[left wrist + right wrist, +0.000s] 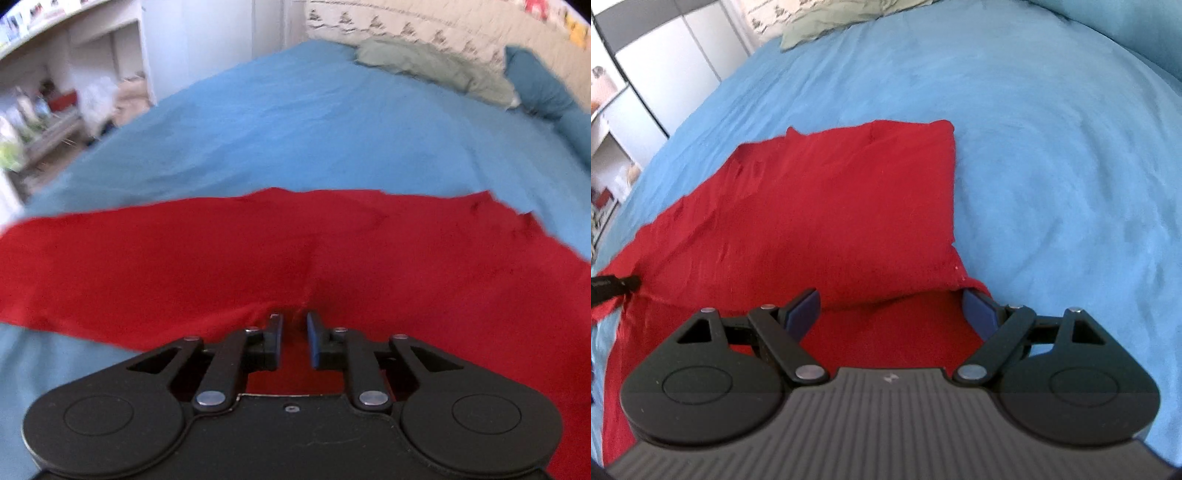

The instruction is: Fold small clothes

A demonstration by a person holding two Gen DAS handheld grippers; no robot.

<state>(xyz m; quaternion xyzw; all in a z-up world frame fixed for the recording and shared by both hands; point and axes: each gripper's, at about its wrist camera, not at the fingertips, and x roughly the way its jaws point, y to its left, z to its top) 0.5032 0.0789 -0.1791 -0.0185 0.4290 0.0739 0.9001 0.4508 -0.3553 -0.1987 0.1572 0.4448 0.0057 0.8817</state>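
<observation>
Lying flat on the blue bed [295,122], the red cloth [258,254] is spread out under both of my claws. My left claw [294,334] points down at the cloth near its close edge. Its two fingers stand a little bit apart, with a thin gap between them. Red cloth shows in that gap, and a small bump of cloth rises right at the tips. I cannot see the pads [313,339] pressing on it, so this claw is not pinching anything. My right claw [892,314] is spread wide, with a big gap between its two blue pads [803,314]. It holds nothing. It sits over the near right part of the red cloth [831,206], and a fold of cloth lies just past its tips. The right pad is beside the cloth's right edge, where a small flap curls up. From my right side I can see the tip of my left claw [613,286] poking in at the far left, on the cloth's left edge. A green pillow [424,66] lies at the far end of the bed [1052,166], well apart from the cloth. White shelves [74,74] stand past the bed's left side.
</observation>
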